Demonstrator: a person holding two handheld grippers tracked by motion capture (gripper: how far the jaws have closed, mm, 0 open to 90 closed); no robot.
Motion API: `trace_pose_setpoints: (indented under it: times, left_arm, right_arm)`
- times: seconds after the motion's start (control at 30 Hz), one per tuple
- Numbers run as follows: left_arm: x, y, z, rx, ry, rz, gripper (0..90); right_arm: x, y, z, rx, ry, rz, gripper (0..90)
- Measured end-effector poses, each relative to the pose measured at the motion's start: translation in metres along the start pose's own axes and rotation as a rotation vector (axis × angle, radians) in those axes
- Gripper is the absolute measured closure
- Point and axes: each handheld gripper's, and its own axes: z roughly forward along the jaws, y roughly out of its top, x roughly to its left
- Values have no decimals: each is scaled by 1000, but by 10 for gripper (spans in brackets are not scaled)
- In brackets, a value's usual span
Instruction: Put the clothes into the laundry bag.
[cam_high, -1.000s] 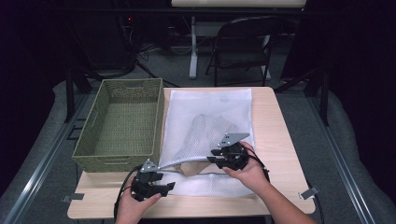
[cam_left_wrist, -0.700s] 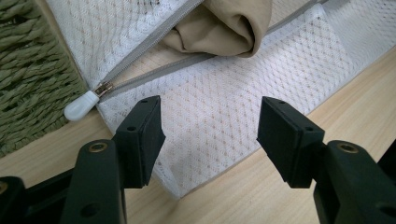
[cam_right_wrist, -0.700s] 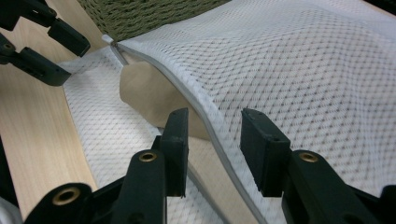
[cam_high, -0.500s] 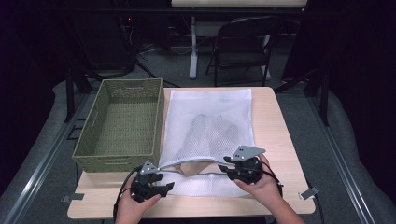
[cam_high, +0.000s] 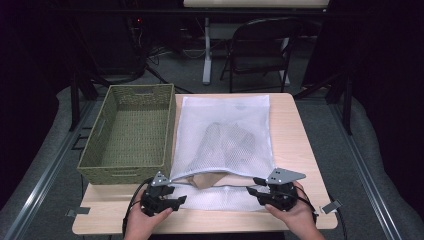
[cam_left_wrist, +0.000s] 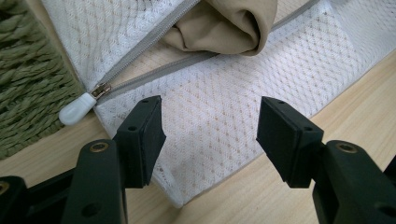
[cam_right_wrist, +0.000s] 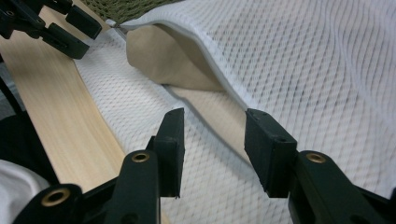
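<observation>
Black tongs low beside mesh bag

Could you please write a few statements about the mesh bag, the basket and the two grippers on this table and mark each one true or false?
1. The white mesh laundry bag is unzipped along its near edge, with beige fabric showing in the opening. True.
2. The green woven basket holds folded clothes. False: nothing lies in it.
3. The left gripper is clamped on the zipper pull. False: its jaws stand open above the mesh, with the pull off to one side.
4. The right gripper has open jaws near the bag's opening, gripping nothing. True.
5. The basket stands on top of the bag. False: it stands beside it, on the left gripper's side of the table.
</observation>
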Motion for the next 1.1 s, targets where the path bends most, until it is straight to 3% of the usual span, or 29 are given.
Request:
trace_pose_setpoints:
  times: [0.07, 0.3, 0.67, 1.1]
  left_arm:
    - [0, 1, 1, -4, -3, 2, 407]
    - [-2, 2, 2, -17, -10, 8, 407]
    - [-4, 9, 5, -22, -32, 10, 406]
    - [-6, 13, 9, -10, -36, 31, 399]
  right_arm:
    - [-2, -5, 0, 4, 18, 39, 581]
    - [-4, -11, 2, 6, 0, 45, 542]
    - [-17, -19, -15, -16, -82, 99, 489]
    - [-40, -38, -19, 69, -168, 233, 443]
